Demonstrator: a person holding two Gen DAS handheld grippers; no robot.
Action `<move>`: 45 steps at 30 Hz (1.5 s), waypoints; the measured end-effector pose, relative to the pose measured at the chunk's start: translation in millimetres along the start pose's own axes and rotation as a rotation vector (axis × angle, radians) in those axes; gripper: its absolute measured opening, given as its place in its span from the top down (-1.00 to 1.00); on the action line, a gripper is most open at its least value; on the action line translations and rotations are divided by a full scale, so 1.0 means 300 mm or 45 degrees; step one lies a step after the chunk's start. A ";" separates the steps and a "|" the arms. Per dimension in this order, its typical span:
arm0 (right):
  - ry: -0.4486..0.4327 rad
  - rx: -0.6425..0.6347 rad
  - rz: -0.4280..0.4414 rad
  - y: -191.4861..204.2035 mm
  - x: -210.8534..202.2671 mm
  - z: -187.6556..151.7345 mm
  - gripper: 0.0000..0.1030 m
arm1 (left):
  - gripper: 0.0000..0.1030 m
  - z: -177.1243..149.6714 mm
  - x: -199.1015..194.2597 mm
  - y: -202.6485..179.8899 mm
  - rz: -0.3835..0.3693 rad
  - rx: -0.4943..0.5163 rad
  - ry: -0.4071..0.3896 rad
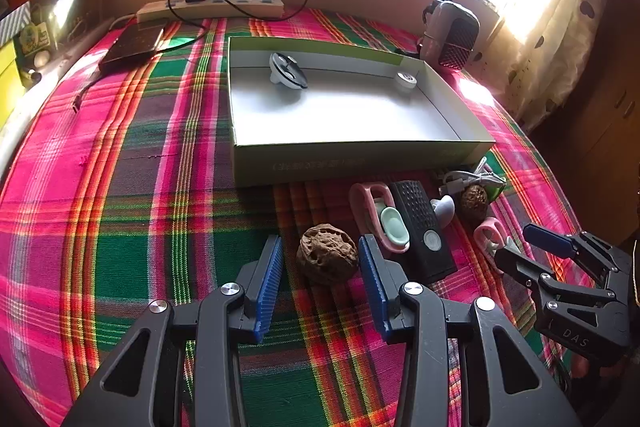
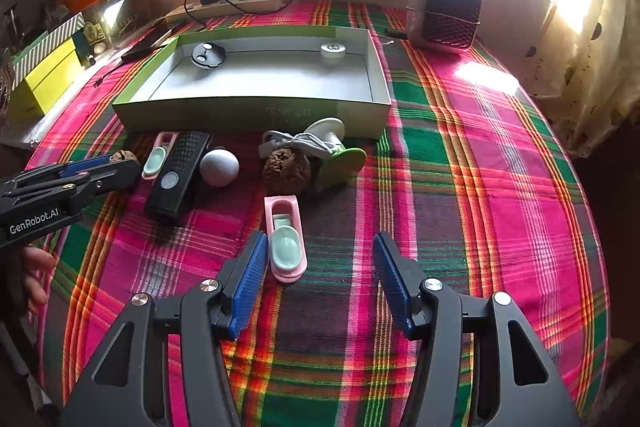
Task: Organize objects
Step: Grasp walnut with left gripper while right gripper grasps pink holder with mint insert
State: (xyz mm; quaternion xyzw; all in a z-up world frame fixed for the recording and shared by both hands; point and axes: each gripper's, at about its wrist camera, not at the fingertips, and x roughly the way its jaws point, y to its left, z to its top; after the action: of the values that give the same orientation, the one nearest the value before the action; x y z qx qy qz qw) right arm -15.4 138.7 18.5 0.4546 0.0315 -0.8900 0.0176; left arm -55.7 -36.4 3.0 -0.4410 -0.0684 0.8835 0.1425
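below, left tongs gaping around walnut, pads not touching, right tongs wide open, empty, beside pink clip

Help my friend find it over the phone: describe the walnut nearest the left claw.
Start at the shallow open box on the plaid cloth. In front of it lies a row of small items; the walnut sits leftmost, between the left claw's open blue pads. Unlike the other walnut, no white cable touches it.

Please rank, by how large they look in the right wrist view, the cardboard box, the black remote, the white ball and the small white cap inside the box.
1. cardboard box
2. black remote
3. white ball
4. small white cap

The cap lies farthest from the camera, so its true size against the ball is unsure.
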 end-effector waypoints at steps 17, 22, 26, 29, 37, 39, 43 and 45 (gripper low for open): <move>-0.018 -0.081 0.115 -0.007 0.052 0.007 -0.07 | 0.27 0.009 0.012 -0.022 0.073 0.038 -0.002; -0.032 -0.105 0.127 -0.006 0.052 0.005 -0.07 | 0.27 0.005 0.012 -0.028 0.092 0.056 -0.008; -0.044 -0.120 0.145 -0.002 0.048 0.000 0.04 | 0.29 0.007 0.010 -0.025 0.084 0.043 -0.008; -0.051 -0.133 0.157 0.005 0.044 -0.003 0.20 | 0.40 0.008 0.010 -0.024 0.104 0.042 -0.009; -0.063 -0.155 0.180 0.017 0.039 -0.009 0.58 | 0.43 0.007 0.007 -0.019 0.114 0.040 -0.010; -0.066 -0.156 0.179 0.020 0.040 -0.009 0.64 | 0.43 0.006 0.007 -0.018 0.112 0.040 -0.011; -0.065 -0.160 0.175 0.022 0.039 -0.010 0.64 | 0.43 0.006 0.006 -0.018 0.112 0.040 -0.011; -0.065 -0.160 0.174 0.022 0.038 -0.011 0.64 | 0.43 0.005 0.006 -0.018 0.113 0.041 -0.011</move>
State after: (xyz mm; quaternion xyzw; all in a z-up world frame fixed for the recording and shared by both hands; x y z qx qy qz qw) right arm -19.0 132.3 7.0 0.4309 0.0557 -0.8943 0.1074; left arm -57.0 -30.8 3.8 -0.4375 -0.0350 0.8918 0.1098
